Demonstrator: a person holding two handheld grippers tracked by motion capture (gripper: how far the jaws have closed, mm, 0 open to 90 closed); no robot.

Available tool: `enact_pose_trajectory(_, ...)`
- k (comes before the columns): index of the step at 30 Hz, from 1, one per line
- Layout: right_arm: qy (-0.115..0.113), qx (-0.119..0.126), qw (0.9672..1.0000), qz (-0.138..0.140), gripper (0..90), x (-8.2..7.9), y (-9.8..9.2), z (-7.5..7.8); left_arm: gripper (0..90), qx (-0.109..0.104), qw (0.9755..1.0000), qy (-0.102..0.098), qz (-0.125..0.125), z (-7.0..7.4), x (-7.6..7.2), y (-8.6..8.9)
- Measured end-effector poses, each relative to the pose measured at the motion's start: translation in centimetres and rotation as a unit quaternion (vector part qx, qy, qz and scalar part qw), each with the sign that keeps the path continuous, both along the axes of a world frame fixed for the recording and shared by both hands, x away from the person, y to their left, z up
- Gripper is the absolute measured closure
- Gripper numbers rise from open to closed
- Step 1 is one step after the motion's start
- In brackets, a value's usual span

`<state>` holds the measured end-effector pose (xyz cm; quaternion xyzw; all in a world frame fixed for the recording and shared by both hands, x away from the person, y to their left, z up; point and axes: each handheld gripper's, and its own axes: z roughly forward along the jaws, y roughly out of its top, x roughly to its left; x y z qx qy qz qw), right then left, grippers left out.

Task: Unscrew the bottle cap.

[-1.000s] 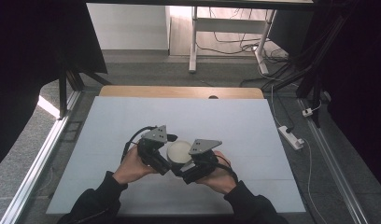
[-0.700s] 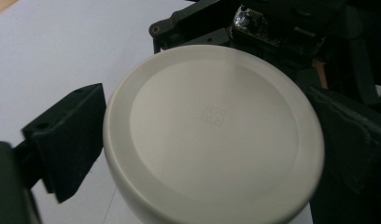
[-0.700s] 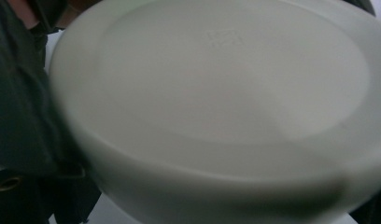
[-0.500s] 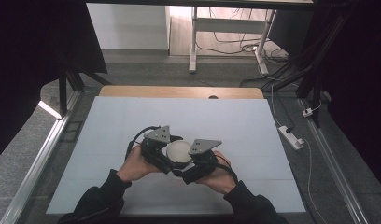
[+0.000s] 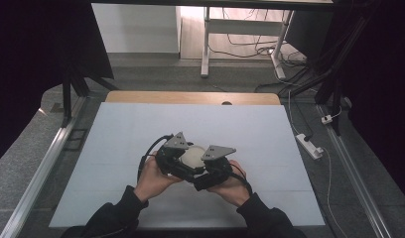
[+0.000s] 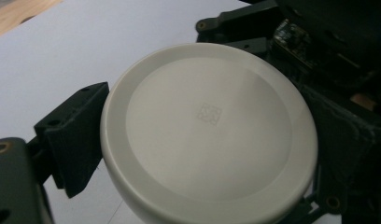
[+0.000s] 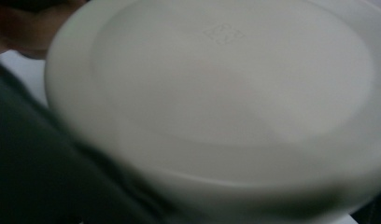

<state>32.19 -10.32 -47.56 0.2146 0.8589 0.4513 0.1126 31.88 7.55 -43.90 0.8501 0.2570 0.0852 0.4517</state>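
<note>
A small white bowl (image 5: 192, 155) is held above the table between my two grippers, which are pressed close together. In the left gripper view the bowl's (image 6: 207, 135) underside faces the camera, with a small square mark at its centre. My left gripper (image 5: 176, 157) is shut on it, and one black jaw presses against the bowl's left side. My right gripper (image 5: 210, 166) meets the bowl from the other side, and its body stands at the right of the left gripper view. In the right gripper view the bowl (image 7: 226, 93) is blurred and very near, so the jaw gap is hidden.
The white table top (image 5: 141, 124) has a wooden strip (image 5: 190, 97) along its far edge. A power strip (image 5: 309, 145) with a cable lies off the table to the right. A metal rail (image 5: 41, 168) runs along the left. The person's hands and dark sleeves come in from the bottom.
My left gripper has moved slightly right, towards the right gripper, and the grey plates now cover more of the bowl. The right gripper has hardly moved.
</note>
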Motion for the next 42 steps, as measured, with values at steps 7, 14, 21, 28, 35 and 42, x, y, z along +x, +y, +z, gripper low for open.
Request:
enact_pose_trajectory(7, 0.004, -0.006, 0.9999, -0.009, 6.4, 0.4, -0.3, -0.3, 4.8, 0.006, 1.0, 0.002, 0.007, -0.3, 0.3, -0.5)
enact_pose_trajectory(14, 0.003, 0.012, 0.9998, 0.015, 6.4, 0.3, -0.6, 0.1, 0.0, 0.023, 0.998, -0.031, -0.049, 0.9, 0.4, 0.9)
enact_pose_trajectory(21, 0.01, 0.022, 0.9976, 0.065, 6.4, -0.1, -0.4, 0.3, 0.0, 0.01, 0.9895, -0.019, -0.143, 1.1, 1.0, 2.1)
enact_pose_trajectory(28, 0.009, 0.025, 0.9952, 0.094, 6.4, -0.6, 0.0, 0.3, 5.2, 0.007, 0.9832, -0.016, -0.182, 0.8, 0.9, 1.9)
enact_pose_trajectory(35, 0.007, 0.02, 0.9973, 0.07, 6.4, -0.4, 0.0, 0.2, 8.0, 0.019, 0.991, -0.019, -0.131, 0.7, 0.6, 1.3)
enact_pose_trajectory(42, 0.011, 0.007, 0.9996, 0.024, 6.4, 0.0, 0.0, -0.3, 8.1, 0.046, 0.9973, -0.023, -0.052, 0.6, 0.1, -0.1)
